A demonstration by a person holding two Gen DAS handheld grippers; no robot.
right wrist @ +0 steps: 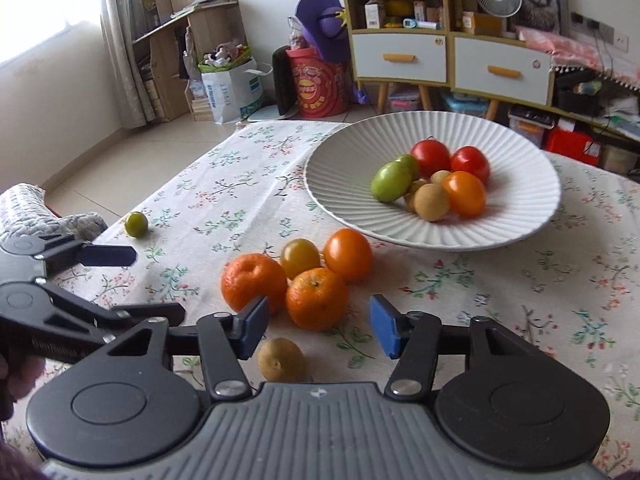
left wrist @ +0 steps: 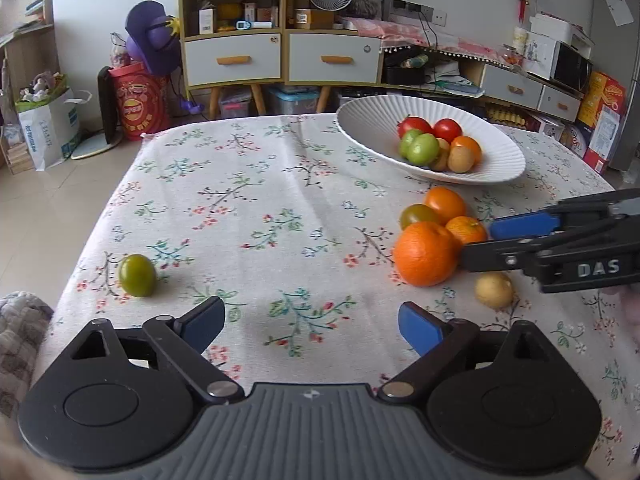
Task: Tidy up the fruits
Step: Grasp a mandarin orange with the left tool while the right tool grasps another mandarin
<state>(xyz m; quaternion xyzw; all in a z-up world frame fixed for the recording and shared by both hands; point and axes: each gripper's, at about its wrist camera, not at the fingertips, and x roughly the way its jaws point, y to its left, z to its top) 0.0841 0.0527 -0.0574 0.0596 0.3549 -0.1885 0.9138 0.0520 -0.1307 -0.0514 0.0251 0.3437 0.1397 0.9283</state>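
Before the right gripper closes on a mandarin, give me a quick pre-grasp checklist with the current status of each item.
1. Right gripper jaws apart, nothing between the pads: ok.
2. Target, the nearer orange mandarin, lined up between the fingers: ok, slightly ahead of the tips.
3. Target free of neighbours: not ok; it touches the second mandarin and the yellow-green tomato.
4. Small tan fruit under the gripper: not ok, may get knocked.
5. White ribbed bowl has room left: ok.
6. Left gripper open, away from the pile: ok.
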